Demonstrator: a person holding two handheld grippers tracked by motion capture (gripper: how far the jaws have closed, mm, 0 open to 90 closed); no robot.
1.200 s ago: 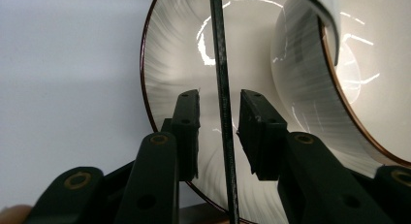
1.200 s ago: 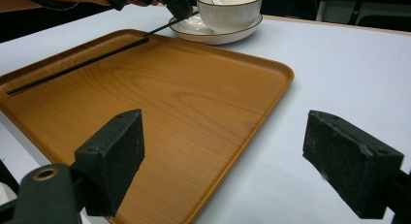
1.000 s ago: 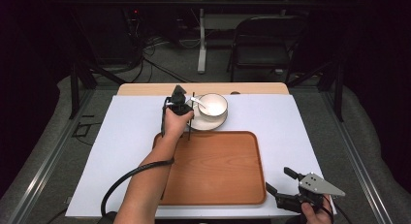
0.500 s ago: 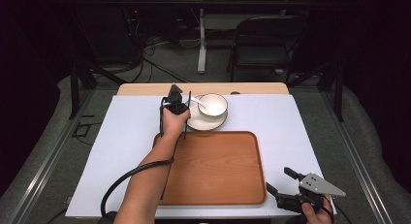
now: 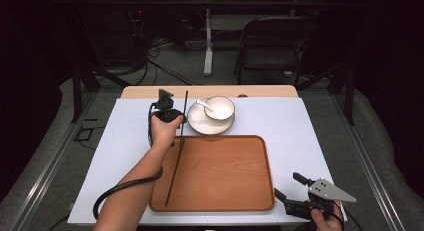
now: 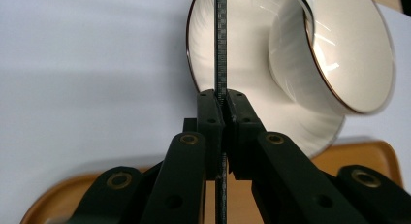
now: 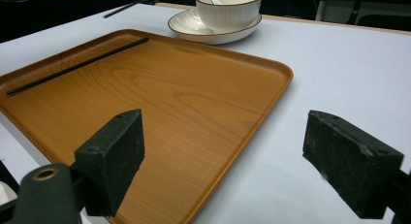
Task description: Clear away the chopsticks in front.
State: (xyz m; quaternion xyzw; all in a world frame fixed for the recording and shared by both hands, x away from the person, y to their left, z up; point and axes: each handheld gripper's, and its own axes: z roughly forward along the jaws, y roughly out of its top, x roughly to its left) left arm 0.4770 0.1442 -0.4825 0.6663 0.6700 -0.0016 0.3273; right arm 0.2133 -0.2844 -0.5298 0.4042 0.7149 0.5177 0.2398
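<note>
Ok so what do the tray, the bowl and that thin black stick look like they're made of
The tray looks like wood or a wood-look laminate: warm orange-brown with visible grain and a satin sheen. The bowl looks like glazed ceramic or porcelain: glossy white, ribbed outside, with a thin dark rim line. The stick, clamped in the left gripper, is matte black with a fine woven pattern, possibly carbon fibre or plastic.

bowl [image 5: 219,107] sits on a plate [image 5: 202,124] by the table's far edge, tray [image 5: 225,176] right in front of it.
</note>
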